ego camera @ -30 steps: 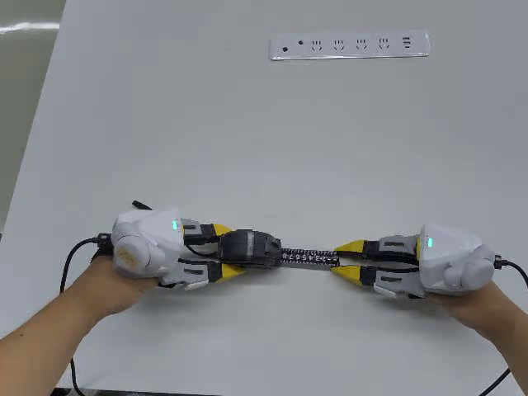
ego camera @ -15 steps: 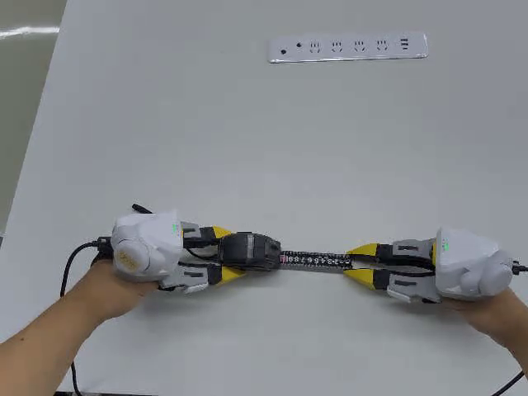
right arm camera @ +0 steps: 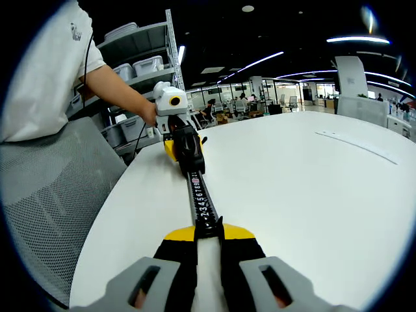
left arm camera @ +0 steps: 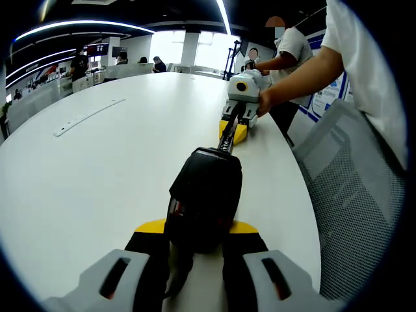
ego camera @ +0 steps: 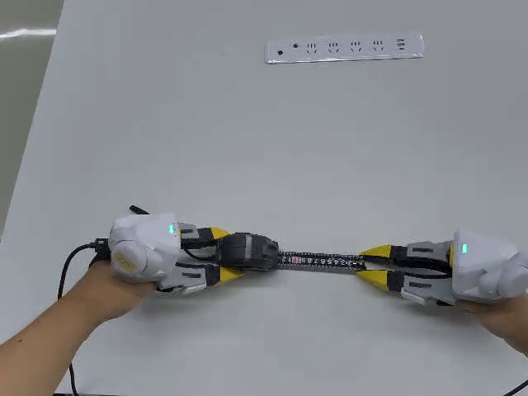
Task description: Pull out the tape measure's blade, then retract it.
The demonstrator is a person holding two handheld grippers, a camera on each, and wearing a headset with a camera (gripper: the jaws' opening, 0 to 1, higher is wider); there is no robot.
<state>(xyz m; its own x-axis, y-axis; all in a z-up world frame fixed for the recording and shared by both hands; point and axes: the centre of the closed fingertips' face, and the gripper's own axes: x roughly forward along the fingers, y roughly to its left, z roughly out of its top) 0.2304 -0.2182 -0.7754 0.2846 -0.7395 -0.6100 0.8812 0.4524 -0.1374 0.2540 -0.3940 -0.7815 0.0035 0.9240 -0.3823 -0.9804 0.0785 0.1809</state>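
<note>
Tape measure case [ego camera: 250,251], lower centre, judged rigid, sits clamped in left hand-held gripper [ego camera: 227,252]; right hand-held gripper [ego camera: 363,264] pinches thin, likely springy blade [ego camera: 322,261] at its tip.

I see the tape measure case [left arm camera: 205,195] as glossy black plastic, its blade [right arm camera: 201,203] matt; the table [ego camera: 247,124] smooth matt white; chair back [right arm camera: 45,201] grey mesh

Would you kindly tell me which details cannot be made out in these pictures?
- End hook of the dark numbered blade: right gripper view, covered by the yellow fingers of the right gripper.
- Lower sides of the black tape measure case: left gripper view, hidden between the fingers of the left gripper.
- Blade numerals: head view, too small.
- Markings on the white power strip: head view, too small.
</note>
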